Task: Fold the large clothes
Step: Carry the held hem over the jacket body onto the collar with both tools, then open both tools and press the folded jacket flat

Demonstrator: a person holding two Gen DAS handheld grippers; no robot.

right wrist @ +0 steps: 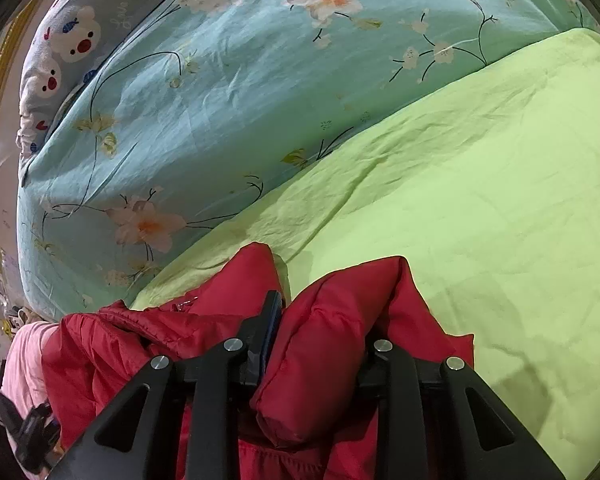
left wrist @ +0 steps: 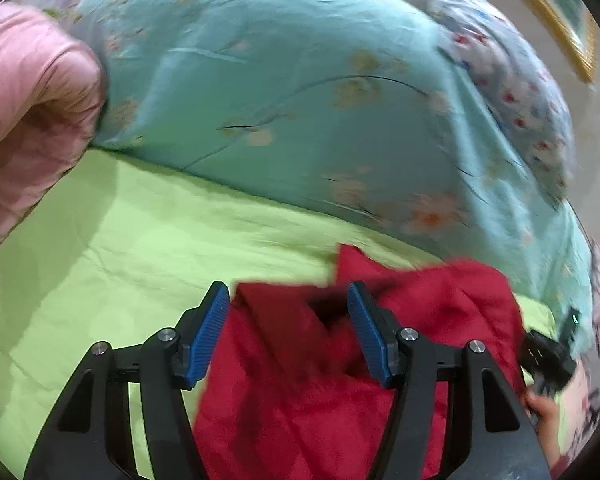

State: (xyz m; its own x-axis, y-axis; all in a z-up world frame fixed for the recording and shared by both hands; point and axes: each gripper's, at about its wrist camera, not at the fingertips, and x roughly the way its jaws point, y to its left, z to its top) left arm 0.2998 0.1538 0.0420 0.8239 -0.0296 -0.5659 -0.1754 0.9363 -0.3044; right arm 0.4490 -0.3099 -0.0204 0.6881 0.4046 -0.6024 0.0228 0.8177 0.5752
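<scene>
A red padded jacket lies crumpled on the lime-green bedsheet. In the left wrist view my left gripper stands open over it. Its blue pads are well apart, with the red cloth loose between and under them. In the right wrist view my right gripper is shut on a thick fold of the red jacket, which bulges up between the fingers. One blue pad shows on the left of the fold; the other finger is hidden under the cloth.
A teal floral quilt is heaped across the far side of the bed, with a cartoon-print pillow behind it. A pink cloth fills the left edge. A hand holds the other gripper at lower right. The green sheet stretches right.
</scene>
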